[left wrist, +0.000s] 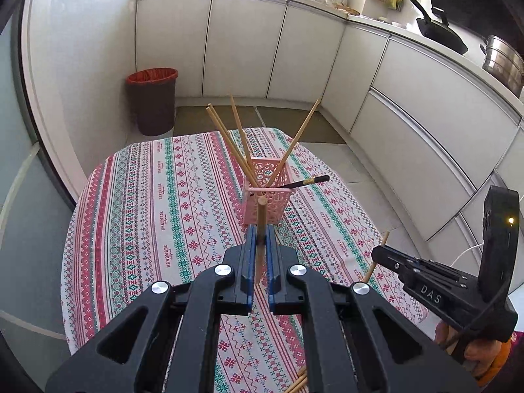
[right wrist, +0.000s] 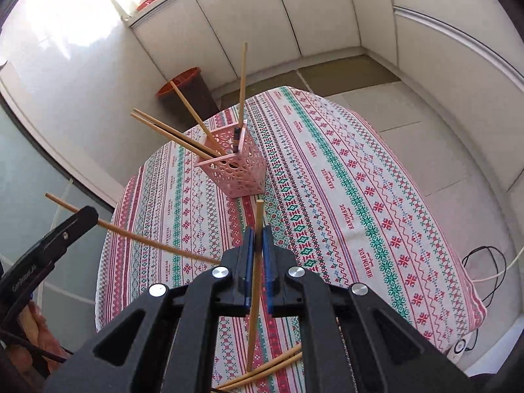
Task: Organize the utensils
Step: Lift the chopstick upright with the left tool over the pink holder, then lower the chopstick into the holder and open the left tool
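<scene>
My left tongs [left wrist: 258,239] and right tongs [right wrist: 258,239] each clamp 1 chopstick; I fear knocking over the pink holder [left wrist: 267,196] while inserting them.

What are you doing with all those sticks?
A person is tidying chopsticks into a pink basket on the patterned tablecloth. Each hand holds a gripper, and each gripper is shut on one wooden chopstick: the left gripper on the left-hand chopstick, the right gripper on the right-hand chopstick. Several chopsticks already lean in the basket, one of them black. A few loose chopsticks still lie on the cloth.
</scene>
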`<state>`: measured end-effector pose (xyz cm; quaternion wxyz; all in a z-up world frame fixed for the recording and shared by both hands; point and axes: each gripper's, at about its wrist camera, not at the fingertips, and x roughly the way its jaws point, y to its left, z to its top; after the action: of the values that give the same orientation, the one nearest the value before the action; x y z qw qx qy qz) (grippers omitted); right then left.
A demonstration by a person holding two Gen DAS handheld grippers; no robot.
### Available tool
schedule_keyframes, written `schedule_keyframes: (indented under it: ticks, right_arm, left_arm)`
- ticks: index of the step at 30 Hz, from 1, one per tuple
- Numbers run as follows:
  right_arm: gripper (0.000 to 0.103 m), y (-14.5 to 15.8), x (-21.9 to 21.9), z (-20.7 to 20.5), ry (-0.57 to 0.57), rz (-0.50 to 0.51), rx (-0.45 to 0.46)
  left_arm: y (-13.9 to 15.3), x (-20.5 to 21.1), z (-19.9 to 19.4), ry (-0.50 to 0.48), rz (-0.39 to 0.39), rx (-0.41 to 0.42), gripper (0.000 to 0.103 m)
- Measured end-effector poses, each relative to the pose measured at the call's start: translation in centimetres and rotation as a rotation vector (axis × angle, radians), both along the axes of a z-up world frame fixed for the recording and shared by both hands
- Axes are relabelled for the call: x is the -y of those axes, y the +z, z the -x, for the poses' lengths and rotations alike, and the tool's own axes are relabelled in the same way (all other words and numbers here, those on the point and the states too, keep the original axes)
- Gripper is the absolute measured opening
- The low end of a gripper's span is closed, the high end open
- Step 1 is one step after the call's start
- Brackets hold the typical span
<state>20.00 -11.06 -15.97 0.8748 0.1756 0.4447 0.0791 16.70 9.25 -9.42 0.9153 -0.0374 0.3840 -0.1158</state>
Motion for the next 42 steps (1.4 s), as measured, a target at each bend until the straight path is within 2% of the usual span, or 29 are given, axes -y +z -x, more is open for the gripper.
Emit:
schedule_keyframes:
  ticks: [5,10,20,24,29,33,36,38,40,42]
  right_arm:
    - [0.005,3.3,0.3,0.8,0.042,0.031,0.060]
    - [0.005,7.5,1.5,0.5,0.053,0.012,0.117]
    - [0.005,17.2,4.5,-1.7,-0.007,-0.046,0.305]
    - [0.005,19.3,4.7,-3.7,-0.031,-0.051,0.354]
    - [0.005,20.0,4.4,-6.5,-0.049,-0.051,0.388]
    - [0.005,18.9,3.9,-8.9,-0.046,-0.041,0.387]
    - [0.006,17.4,3.5,-10.4,-0.042,-0.034,0.389]
    - [0.005,16.3,3.3,-11.4,-0.046,-0.034,0.381]
    - [0.005,15.2,3.2,-12.1,-0.045,-0.043,0.369]
    - [0.006,14.3,2.9,-12.6,-0.043,-0.034,0.358]
  left_arm:
    - [2.3,0.7,-0.3,-0.013,0.013,0.016,0.005]
    - [4.9,0.8,-0.3,-0.015,0.014,0.054,0.005]
    - [10.8,1.4,-1.0,-0.005,0.023,0.169,0.005]
    - [12.5,2.0,-3.1,0.007,0.016,0.198,0.005]
    - [13.0,2.7,-6.3,0.023,0.021,0.218,0.005]
    - [11.6,3.1,-9.0,0.038,0.033,0.201,0.005]
    - [9.5,3.0,-11.2,0.059,0.041,0.181,0.005]
    - [7.3,2.7,-12.5,0.072,0.079,0.161,0.007]
    - [5.2,2.5,-13.1,0.037,0.105,0.134,0.009]
    - [4.0,1.9,-12.9,0.047,0.120,0.118,0.009]
